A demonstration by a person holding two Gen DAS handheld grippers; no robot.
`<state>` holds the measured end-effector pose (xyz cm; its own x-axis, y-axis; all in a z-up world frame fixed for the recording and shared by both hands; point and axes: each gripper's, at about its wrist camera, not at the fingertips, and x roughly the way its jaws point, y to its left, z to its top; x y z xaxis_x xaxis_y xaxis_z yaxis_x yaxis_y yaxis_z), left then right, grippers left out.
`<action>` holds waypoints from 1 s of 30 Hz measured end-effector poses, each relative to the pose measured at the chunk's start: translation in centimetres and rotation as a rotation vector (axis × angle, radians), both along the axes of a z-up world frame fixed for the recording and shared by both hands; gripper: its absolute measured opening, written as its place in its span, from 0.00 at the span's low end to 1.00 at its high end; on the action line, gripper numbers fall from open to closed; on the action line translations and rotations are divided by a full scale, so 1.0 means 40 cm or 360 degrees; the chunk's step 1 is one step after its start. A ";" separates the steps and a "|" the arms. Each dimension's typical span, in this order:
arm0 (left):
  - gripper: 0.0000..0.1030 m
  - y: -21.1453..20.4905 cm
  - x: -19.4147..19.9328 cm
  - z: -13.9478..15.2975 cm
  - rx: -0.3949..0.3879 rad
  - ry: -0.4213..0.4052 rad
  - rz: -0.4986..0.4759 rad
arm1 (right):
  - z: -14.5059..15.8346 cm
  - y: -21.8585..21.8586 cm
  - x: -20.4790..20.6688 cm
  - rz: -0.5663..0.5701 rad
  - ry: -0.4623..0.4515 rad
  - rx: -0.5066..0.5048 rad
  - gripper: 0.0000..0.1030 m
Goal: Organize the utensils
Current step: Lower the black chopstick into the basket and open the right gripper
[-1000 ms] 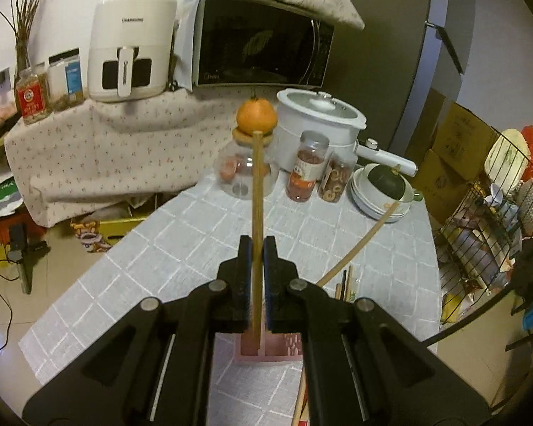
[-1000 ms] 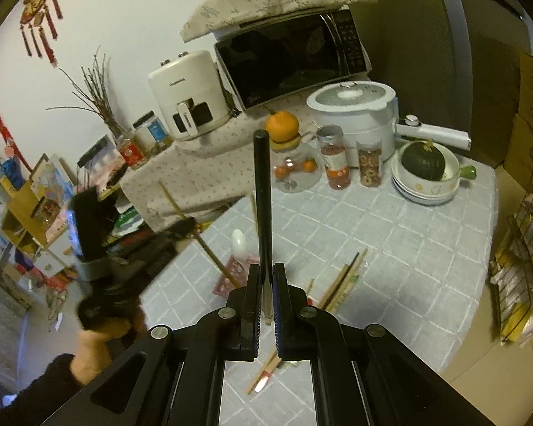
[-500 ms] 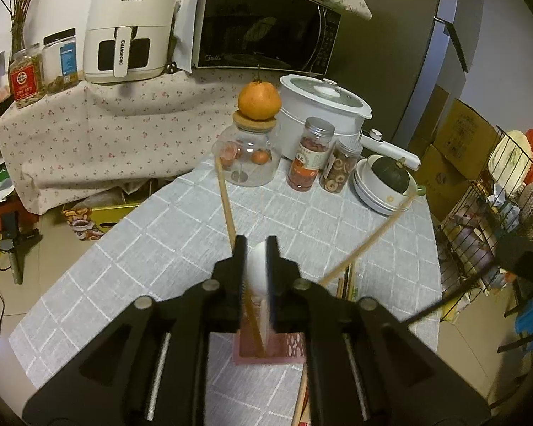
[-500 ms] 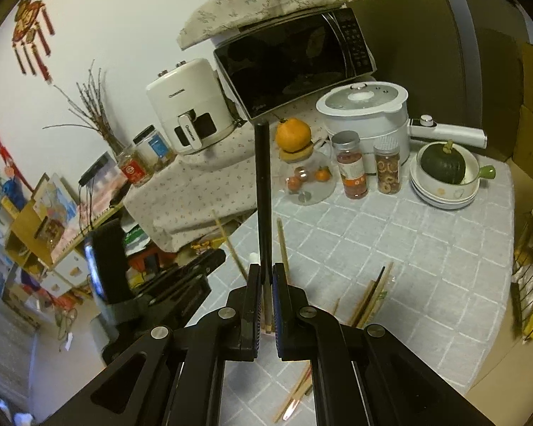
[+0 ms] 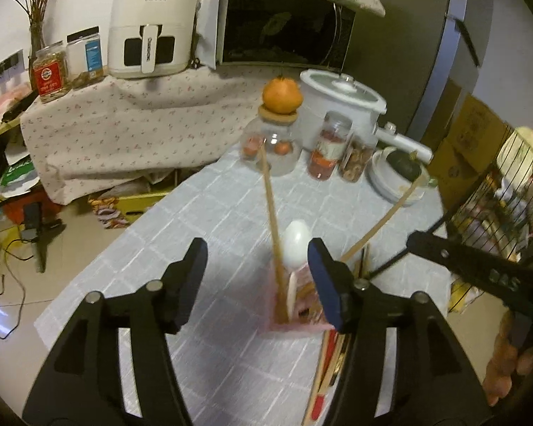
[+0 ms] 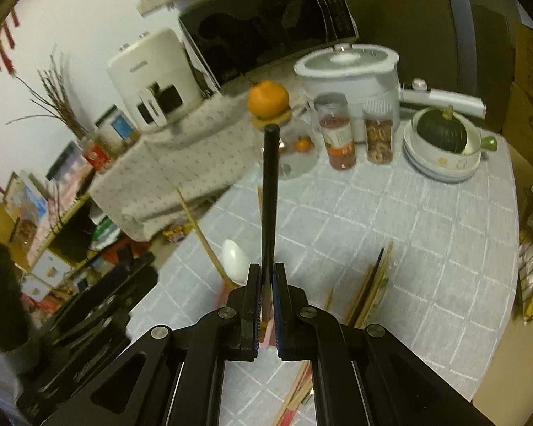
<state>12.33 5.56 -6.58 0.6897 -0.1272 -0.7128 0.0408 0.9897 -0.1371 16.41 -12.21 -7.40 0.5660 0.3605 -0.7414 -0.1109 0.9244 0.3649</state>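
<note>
My left gripper hangs over a pink holder, and its jaws are opening with nothing pressed between the pads. A wooden chopstick and a white spoon stand in the holder between the spread fingers. A second wooden chopstick leans out to the right. My right gripper is shut on a black chopstick that sticks up past its fingers. It hovers just above the holder and beside the spoon.
Loose chopsticks lie on the checked tablecloth right of the holder. Jars, a glass jar with an orange on top, a white pot and bowls with a squash line the far edge. A wire rack stands at the right.
My left gripper let go of the wooden chopstick, which now stands in the pink holder, and its jaws spread. The right gripper came down toward the holder with the black chopstick.
</note>
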 end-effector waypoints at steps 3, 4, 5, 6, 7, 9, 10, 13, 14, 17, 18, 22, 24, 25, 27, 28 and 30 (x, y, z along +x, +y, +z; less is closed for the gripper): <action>0.62 0.007 -0.001 -0.013 0.0017 0.0047 -0.0006 | -0.023 0.013 0.018 0.0003 0.0039 -0.0006 0.06; 0.65 0.010 -0.002 -0.016 0.0021 0.0057 -0.0004 | -0.029 0.015 0.021 0.0002 0.0050 -0.0001 0.06; 0.66 0.014 -0.001 -0.020 0.0025 0.0069 0.0001 | -0.034 0.017 0.024 0.0001 0.0060 0.0005 0.06; 0.66 0.016 -0.003 -0.022 0.0024 0.0075 0.0001 | -0.038 0.019 0.027 0.0004 0.0068 0.0015 0.06; 0.67 0.019 -0.002 -0.027 0.0019 0.0093 -0.0001 | -0.040 0.021 0.030 0.0009 0.0073 0.0026 0.07; 0.67 0.022 -0.004 -0.032 0.0008 0.0117 -0.0001 | -0.041 0.024 0.034 0.0026 0.0080 0.0042 0.08; 0.68 0.023 -0.003 -0.035 -0.0004 0.0135 -0.0006 | -0.040 0.026 0.034 0.0032 0.0082 0.0051 0.10; 0.70 0.019 -0.005 -0.040 -0.0022 0.0169 -0.0013 | -0.025 0.022 0.027 0.0050 0.0075 0.0083 0.24; 0.71 0.016 -0.006 -0.041 -0.0030 0.0178 -0.0019 | -0.015 0.021 0.021 0.0063 0.0060 0.0086 0.27; 0.72 0.007 -0.011 -0.039 -0.0042 0.0184 -0.0034 | 0.012 0.013 0.002 0.0073 0.0010 0.0082 0.40; 0.73 0.002 -0.013 -0.039 -0.0041 0.0191 -0.0042 | 0.020 0.007 -0.005 0.0079 0.0000 0.0083 0.42; 0.74 -0.004 -0.019 -0.043 -0.0057 0.0228 -0.0061 | 0.033 -0.015 -0.020 0.0088 0.0006 0.0078 0.46; 0.75 -0.005 -0.023 -0.046 -0.0073 0.0250 -0.0071 | 0.034 -0.036 -0.030 0.0077 0.0015 0.0066 0.51; 0.76 -0.007 -0.026 -0.049 -0.0081 0.0264 -0.0077 | 0.034 -0.044 -0.033 0.0074 0.0019 0.0062 0.52; 0.79 -0.010 -0.032 -0.054 -0.0090 0.0285 -0.0087 | 0.030 -0.066 -0.039 0.0066 0.0035 0.0040 0.55; 0.80 -0.013 -0.035 -0.059 -0.0094 0.0298 -0.0094 | 0.025 -0.075 -0.041 0.0059 0.0045 0.0022 0.56; 0.81 -0.020 -0.038 -0.073 -0.0101 0.0341 -0.0108 | 0.013 -0.096 -0.045 0.0048 0.0071 -0.0009 0.59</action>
